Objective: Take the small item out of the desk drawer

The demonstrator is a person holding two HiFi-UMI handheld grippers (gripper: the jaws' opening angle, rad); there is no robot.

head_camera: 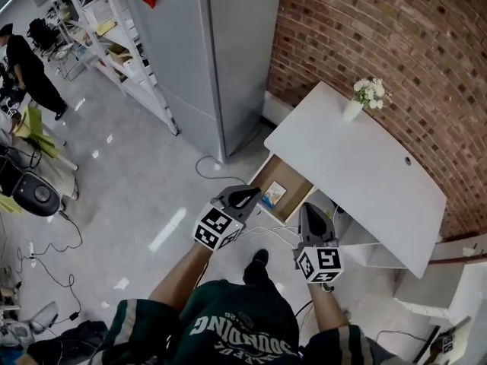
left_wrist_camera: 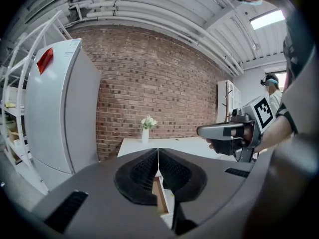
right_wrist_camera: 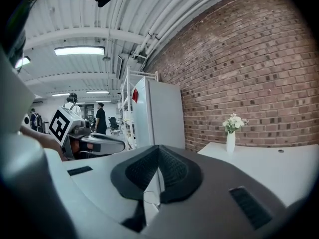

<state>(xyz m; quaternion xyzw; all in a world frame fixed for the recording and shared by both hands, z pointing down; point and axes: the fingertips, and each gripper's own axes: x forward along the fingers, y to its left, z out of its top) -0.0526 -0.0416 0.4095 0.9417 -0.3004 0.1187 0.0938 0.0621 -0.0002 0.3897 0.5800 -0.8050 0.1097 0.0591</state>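
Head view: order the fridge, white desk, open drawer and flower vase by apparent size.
1. fridge, cut off by the frame
2. white desk, not far behind
3. open drawer
4. flower vase

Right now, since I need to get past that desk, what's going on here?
A person stands at the white desk, a gripper in each hand. Its drawer is open, a small item lying inside. The left gripper and right gripper hover near it, both shut and empty; nothing taken out yet.
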